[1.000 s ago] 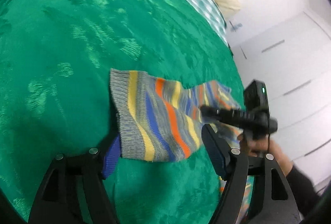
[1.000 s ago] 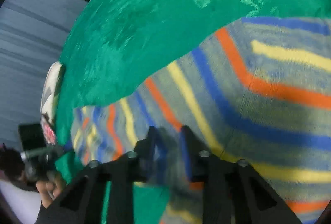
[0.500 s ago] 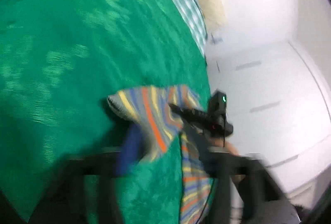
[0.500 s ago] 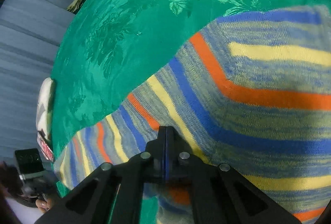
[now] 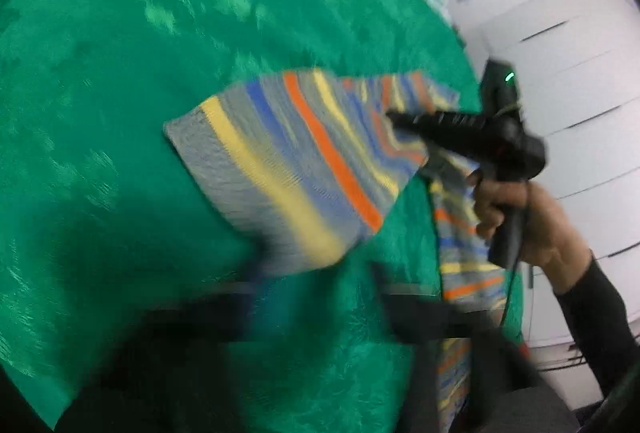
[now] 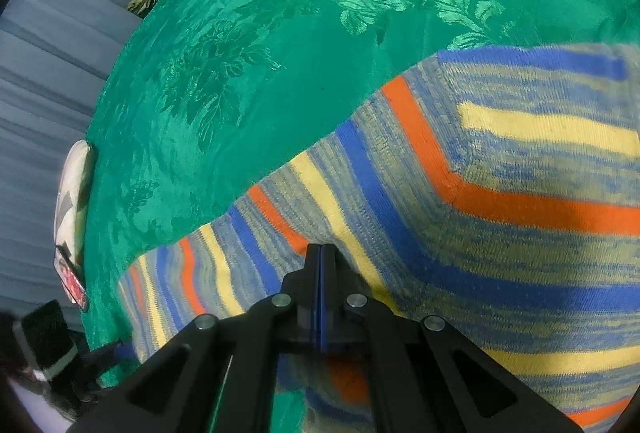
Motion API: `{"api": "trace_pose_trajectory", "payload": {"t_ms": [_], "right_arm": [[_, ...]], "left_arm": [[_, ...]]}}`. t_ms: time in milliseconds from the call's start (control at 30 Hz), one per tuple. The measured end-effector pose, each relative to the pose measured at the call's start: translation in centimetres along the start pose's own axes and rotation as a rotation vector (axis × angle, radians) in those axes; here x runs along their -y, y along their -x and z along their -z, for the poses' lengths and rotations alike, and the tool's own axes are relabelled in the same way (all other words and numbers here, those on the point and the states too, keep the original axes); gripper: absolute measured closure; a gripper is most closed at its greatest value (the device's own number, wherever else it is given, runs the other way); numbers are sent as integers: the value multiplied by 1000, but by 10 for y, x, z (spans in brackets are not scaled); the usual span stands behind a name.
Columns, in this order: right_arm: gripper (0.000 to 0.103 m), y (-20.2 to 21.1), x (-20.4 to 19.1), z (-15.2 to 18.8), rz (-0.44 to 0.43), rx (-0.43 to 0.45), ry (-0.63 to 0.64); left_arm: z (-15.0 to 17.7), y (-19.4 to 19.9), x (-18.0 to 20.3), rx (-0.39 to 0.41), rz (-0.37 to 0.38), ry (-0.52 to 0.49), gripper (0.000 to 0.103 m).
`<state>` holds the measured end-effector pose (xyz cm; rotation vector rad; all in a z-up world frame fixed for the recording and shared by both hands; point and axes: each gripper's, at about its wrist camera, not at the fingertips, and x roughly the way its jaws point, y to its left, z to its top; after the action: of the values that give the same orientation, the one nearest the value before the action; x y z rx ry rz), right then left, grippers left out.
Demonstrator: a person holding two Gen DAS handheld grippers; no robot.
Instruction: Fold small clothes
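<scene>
Green bedspread (image 6: 248, 81) bears striped knit sock (image 6: 500, 233), partly folded.

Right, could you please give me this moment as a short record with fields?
surface: green patterned cloth
item: striped sock, lying on the cloth, one end draping over its edge
right tool: shut, pinching the sock's near edge
left tool: blurred; jaws have just been closing at the cuff end, cuff edge between them, grip unclear
fold: not yet made
</scene>
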<state>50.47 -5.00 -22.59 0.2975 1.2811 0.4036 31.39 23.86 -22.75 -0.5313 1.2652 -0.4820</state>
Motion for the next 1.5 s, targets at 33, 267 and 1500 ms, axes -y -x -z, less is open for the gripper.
{"api": "trace_pose_trajectory", "payload": {"t_ms": [33, 267, 1500], "right_arm": [[103, 0, 0, 0, 6, 2, 2], [103, 0, -5, 0, 38, 5, 22], [59, 239, 176, 285, 385, 194, 108]], "left_arm": [[0, 0, -2, 8, -14, 23, 96], [0, 32, -29, 34, -141, 75, 98], [59, 31, 130, 265, -372, -276, 32]]}}
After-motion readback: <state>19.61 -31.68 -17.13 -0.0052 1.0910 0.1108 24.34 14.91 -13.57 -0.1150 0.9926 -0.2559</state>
